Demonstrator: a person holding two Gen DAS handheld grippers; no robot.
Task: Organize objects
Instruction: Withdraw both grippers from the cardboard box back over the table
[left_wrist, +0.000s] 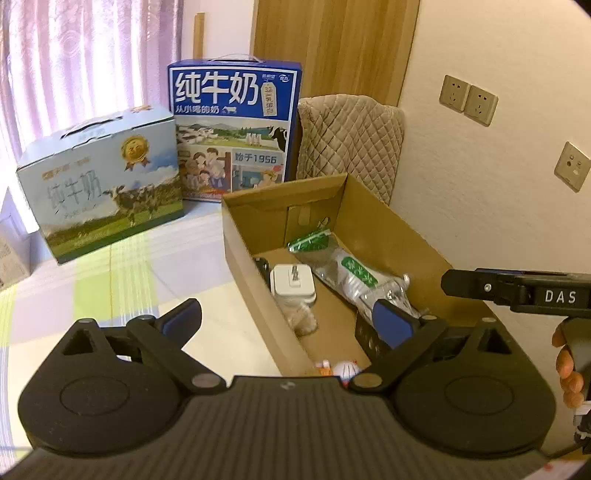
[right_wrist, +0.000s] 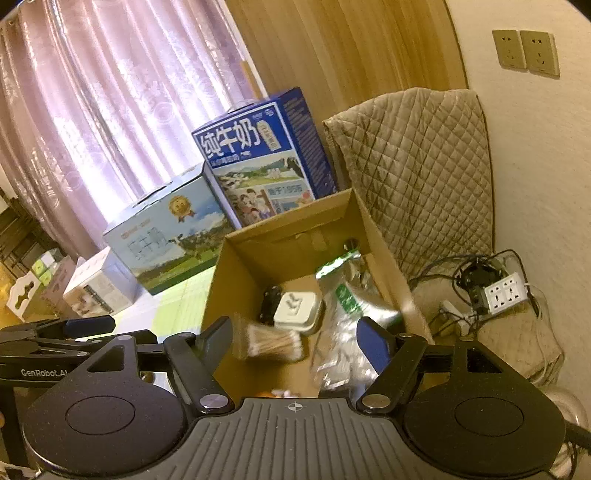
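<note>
An open cardboard box (left_wrist: 251, 258) (right_wrist: 221, 280) stands on a striped cloth. Inside lie a white plug adapter (left_wrist: 293, 286) (right_wrist: 297, 308), a clear plastic bag with green labels (left_wrist: 351, 277) (right_wrist: 347, 325), a pack of cotton swabs (left_wrist: 301, 317) (right_wrist: 273, 345) that looks blurred in the right wrist view, and a black item (left_wrist: 262, 266) (right_wrist: 269, 299). My left gripper (left_wrist: 288, 323) hovers open over the box's near end, holding nothing. My right gripper (right_wrist: 295, 343) is open above the swabs and bag, with nothing between its fingers. A small white-and-red object (left_wrist: 343, 369) lies at the box's near end.
Two milk cartons stand behind the box, a pale one (left_wrist: 103, 184) and a blue one (left_wrist: 232, 129). A quilted cover (right_wrist: 417, 177) leans on the wall to the right, near a power strip with cables (right_wrist: 502, 291). Wall sockets (left_wrist: 467, 99) and a curtain (right_wrist: 92, 110) are beyond.
</note>
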